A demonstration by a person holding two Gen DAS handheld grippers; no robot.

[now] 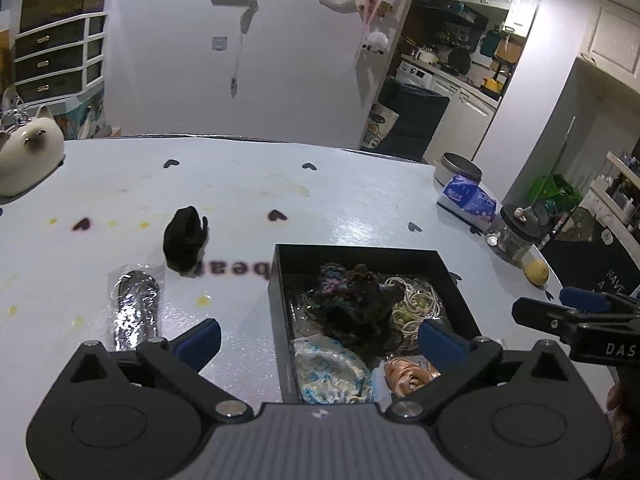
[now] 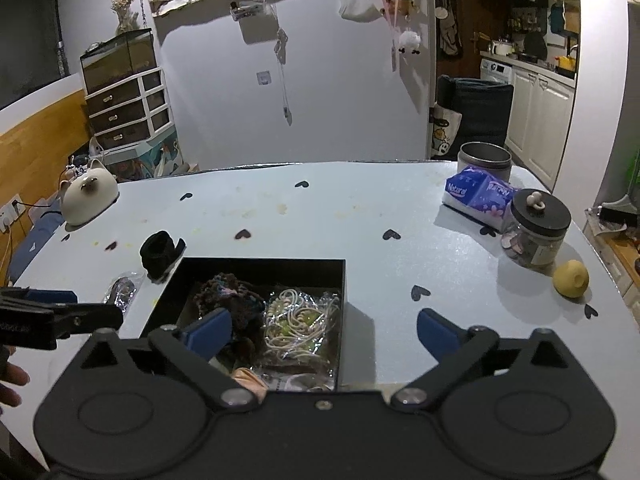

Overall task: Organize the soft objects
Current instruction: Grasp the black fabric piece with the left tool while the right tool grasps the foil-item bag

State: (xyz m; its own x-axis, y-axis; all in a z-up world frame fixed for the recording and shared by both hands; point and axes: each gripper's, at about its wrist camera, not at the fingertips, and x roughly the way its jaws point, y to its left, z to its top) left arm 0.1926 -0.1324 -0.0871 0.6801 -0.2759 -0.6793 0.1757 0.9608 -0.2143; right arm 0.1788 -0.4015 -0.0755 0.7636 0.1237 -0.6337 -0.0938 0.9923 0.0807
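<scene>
Two soft items are left outside the black box (image 1: 280, 300), as far as I can judge. You've got the black fabric piece (image 1: 185, 242) left of centre in the left wrist view, on the table (image 1: 320, 200) just beyond the box's upper-left corner. The clear-wrapped silvery packet (image 1: 134, 308) lies at lower left, near it but apart.

Already in the box: dark crocheted bundle (image 1: 356, 300) in the middle, cream cord coil (image 1: 412, 300) to its right, blue-white floral fabric (image 1: 328, 372) and peach ribbon (image 1: 408, 372) along the bottom edge. So you're most of the way through.

Left gripper (image 1: 320, 340): spread wide, holding nothing, straddling the box's left wall. Right gripper (image 2: 324, 332): also spread and empty, hanging over the box's right wall in the right wrist view.

Tissue pack (image 2: 478, 196), lidded glass jar (image 2: 534, 232), tin (image 2: 484, 160), yellow round thing (image 2: 571, 279) and cat figure (image 2: 89, 196) look like clutter, not your job. Can't tell if the tissues count.
</scene>
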